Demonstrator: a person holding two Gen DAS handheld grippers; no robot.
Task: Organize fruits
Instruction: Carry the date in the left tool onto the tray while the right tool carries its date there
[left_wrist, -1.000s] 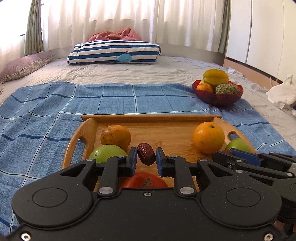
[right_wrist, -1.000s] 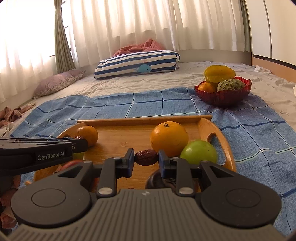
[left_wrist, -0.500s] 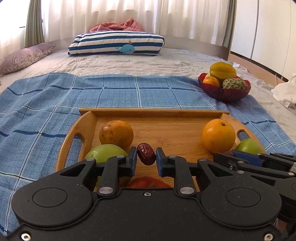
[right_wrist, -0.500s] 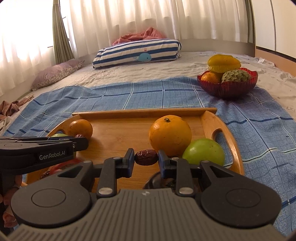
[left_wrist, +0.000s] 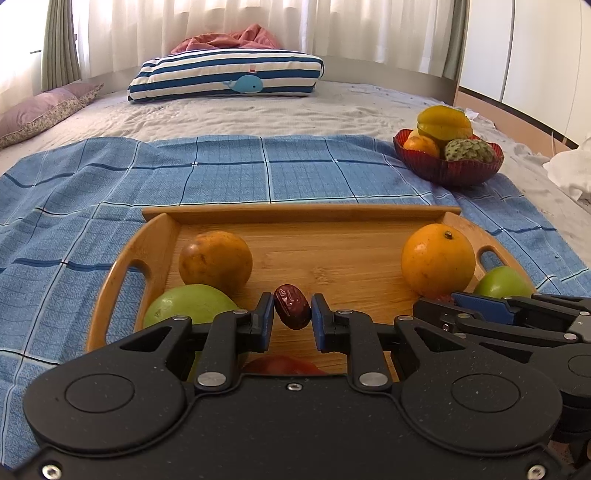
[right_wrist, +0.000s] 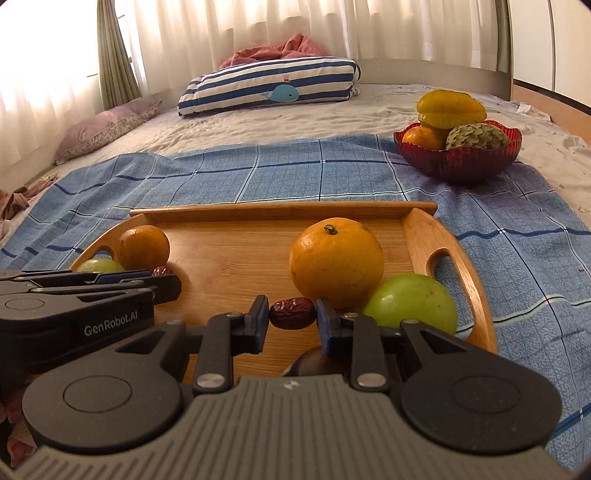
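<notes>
With left gripper (left_wrist: 293, 320) clamped on one wrinkled dark-red date (left_wrist: 291, 305) and right gripper (right_wrist: 291, 320) on another (right_wrist: 292, 313), both just above the near wooden tray (left_wrist: 317, 214), risking a dropped, rolling date if grip loosens early.

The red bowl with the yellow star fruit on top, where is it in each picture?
Left wrist view: the red bowl sits upper right, on the blue blanket behind the wooden tray.
Right wrist view: the red bowl sits upper right too.
Shared landmark: the whale pillow at the back.
</notes>
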